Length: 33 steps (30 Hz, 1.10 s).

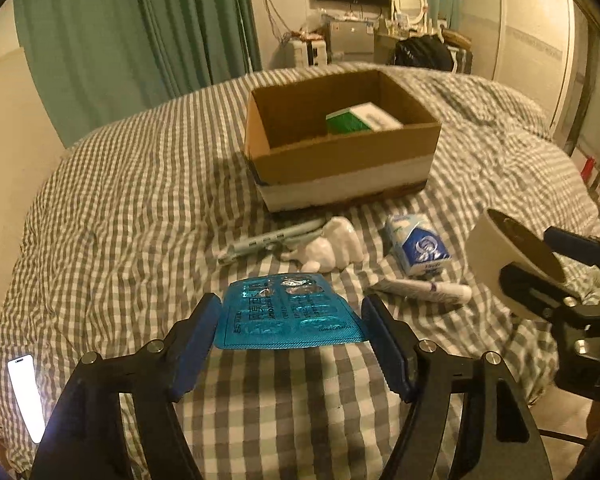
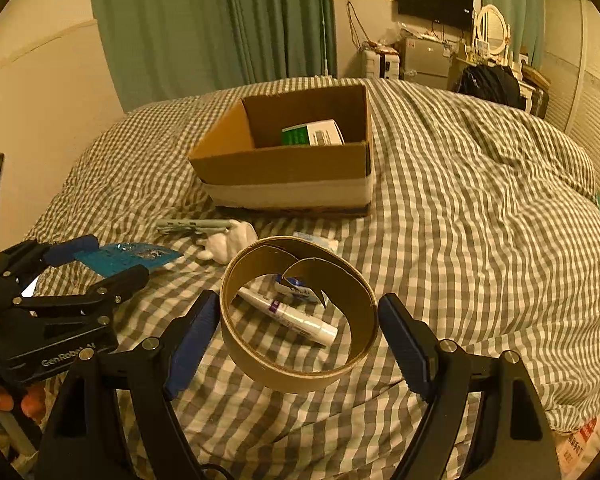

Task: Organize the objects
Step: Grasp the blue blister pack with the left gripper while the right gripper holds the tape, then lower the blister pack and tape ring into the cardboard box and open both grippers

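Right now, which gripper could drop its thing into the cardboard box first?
Probably the right gripper: its tape ring seems lifted off the bed, facing the cardboard box. The left gripper only straddles the blue pill pack, apparently low against the blanket.

Dim warm light, fisheye-warped edges, soft focus

We see a bed cover (image 1: 140,208) with a grey and white check pattern. The blister pack (image 1: 288,312) is bright blue. The cardboard box (image 1: 340,160) is brown with a white band, and inside lies a green and white carton (image 1: 360,120). The curtain (image 1: 140,40) is green.
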Motion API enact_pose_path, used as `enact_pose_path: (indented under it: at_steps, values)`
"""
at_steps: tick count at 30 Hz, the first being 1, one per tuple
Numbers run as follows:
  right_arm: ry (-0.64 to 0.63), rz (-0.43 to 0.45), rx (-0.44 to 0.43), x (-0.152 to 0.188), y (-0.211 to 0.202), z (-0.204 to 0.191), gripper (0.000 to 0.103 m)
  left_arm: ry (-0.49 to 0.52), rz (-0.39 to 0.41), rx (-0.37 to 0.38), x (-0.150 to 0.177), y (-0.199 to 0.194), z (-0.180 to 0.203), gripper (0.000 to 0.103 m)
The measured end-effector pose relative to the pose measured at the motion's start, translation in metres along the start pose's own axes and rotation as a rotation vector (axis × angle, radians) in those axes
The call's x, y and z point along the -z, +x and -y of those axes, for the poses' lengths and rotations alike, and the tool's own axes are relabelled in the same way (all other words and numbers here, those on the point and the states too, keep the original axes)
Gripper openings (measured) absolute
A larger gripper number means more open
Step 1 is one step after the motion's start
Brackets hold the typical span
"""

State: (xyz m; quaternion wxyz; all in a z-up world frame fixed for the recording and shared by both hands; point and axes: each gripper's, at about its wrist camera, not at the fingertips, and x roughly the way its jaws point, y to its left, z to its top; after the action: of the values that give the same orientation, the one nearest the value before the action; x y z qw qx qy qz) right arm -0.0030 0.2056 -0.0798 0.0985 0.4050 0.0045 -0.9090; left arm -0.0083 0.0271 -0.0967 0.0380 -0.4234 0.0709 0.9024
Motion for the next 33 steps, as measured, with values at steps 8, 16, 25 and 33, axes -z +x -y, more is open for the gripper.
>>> enact_pose_path:
  at_steps: [8, 16, 25, 33]
  values:
    - [-0.032, 0.085, 0.014, -0.040, -0.019, 0.001, 0.081, 0.027, 0.100, 0.003, -0.038, -0.025, -0.003, 0.074]
    - [-0.054, 0.197, 0.002, -0.113, -0.023, 0.007, 0.081, 0.033, 0.174, -0.012, -0.098, -0.022, -0.002, 0.074]
    - [-0.033, 0.215, -0.010, -0.190, 0.029, 0.030, 0.081, 0.038, 0.213, -0.017, -0.164, 0.020, -0.004, 0.074]
    - [0.026, 0.150, -0.028, -0.227, 0.112, 0.053, 0.081, 0.067, 0.150, -0.012, -0.184, 0.088, -0.008, 0.074]
